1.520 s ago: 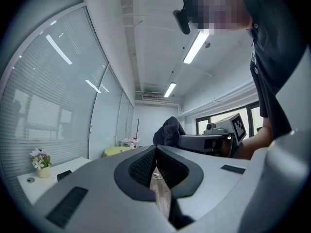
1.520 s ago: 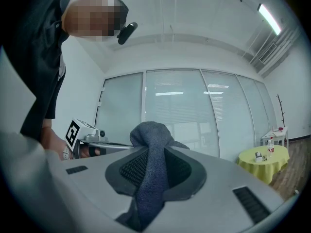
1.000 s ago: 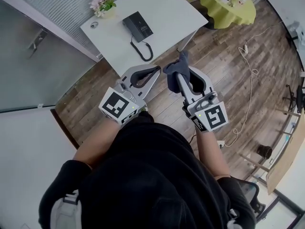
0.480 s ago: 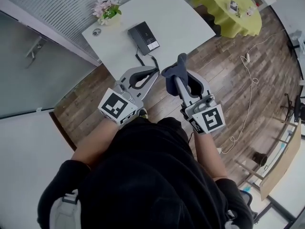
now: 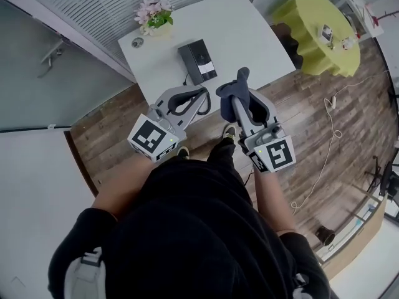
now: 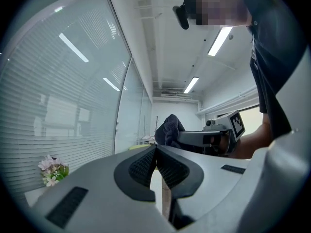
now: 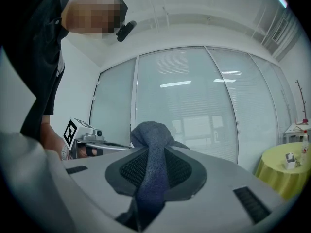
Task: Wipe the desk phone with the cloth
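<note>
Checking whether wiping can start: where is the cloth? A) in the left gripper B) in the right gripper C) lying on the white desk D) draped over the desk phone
B: the right gripper has its jaws clamped on the dark blue cloth, while the left gripper shows its jaws meeting with nothing between them.
</note>
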Available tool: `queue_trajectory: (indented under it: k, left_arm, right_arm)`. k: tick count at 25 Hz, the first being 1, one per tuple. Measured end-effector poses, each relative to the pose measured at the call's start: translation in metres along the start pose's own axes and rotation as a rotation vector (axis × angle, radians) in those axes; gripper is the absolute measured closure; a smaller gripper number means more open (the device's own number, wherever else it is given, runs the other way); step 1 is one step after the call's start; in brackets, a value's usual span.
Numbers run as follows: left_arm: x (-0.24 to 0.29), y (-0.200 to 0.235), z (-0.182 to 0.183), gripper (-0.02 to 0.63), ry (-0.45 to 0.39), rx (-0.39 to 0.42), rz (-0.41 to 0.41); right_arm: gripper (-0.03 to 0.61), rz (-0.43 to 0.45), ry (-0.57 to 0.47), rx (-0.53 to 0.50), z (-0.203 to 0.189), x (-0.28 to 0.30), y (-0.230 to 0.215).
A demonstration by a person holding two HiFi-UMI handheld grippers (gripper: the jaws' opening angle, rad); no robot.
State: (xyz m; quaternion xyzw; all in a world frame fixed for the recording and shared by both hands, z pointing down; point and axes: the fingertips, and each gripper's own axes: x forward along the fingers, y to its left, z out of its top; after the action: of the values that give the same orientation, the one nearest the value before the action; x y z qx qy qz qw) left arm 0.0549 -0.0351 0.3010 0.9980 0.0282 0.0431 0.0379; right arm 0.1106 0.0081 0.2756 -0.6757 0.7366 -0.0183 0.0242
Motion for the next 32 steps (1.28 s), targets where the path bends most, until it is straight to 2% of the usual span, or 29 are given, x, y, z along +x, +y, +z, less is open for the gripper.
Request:
queue_trajectory:
  k: [8,15,20,24,32]
  left_arm:
    - [0.056,0.034,-0.009,0.603,0.042,-0.031,0.222]
    - [0.099,0.046,-0.011,0.603,0.042,-0.053,0.407]
    - [0.105,0.057,-0.014,0.603,0.048,-0.026,0.548]
    - [0.098,0.062,-0.023,0.603,0.037,-0.048,0.637]
    - [0.091,0.082,-0.047,0.603,0.036,-0.068,0.718]
  right_arm:
    - [0.489,0.188,0.014,0.054,-0.002,0.032,-0.077]
    - [0.489,0.361,0.06,0.049,-0.016,0.051,-0.124]
    - [0.489,0.462,0.121,0.038,-0.04,0.073,-0.142]
    - [0.489,0.5,0.154,0.011,-0.059,0.09,-0.149]
    - [0.489,0.568,0.217,-0.143,-0.1,0.125,-0.142]
